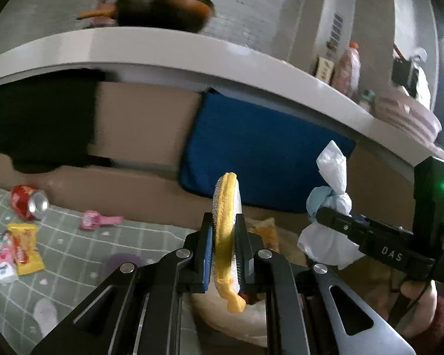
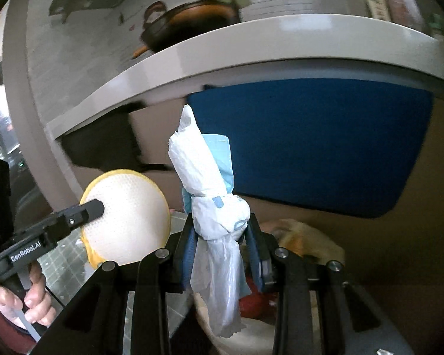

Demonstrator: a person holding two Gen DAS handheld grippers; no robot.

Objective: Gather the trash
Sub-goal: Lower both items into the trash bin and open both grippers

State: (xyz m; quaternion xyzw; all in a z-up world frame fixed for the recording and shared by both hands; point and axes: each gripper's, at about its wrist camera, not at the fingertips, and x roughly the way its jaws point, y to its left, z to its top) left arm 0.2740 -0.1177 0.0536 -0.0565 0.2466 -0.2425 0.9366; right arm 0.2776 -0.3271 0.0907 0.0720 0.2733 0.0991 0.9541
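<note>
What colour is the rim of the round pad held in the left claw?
Yellow, around a white mesh face; the round pad shows best in the right wrist view.

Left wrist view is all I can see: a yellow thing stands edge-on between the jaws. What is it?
Observer: In the right wrist view it is a round pad with a white mesh face and a yellow rim, clamped by the left gripper.
Operator: And the white bundle beside it?
Observer: The white bundle is knotted and has pale blue printed marks. It is pinched in the right gripper.
Operator: Anything underneath?
Observer: Something red lies in a pale container below the bundle's tail. I cannot tell what it is.
</note>
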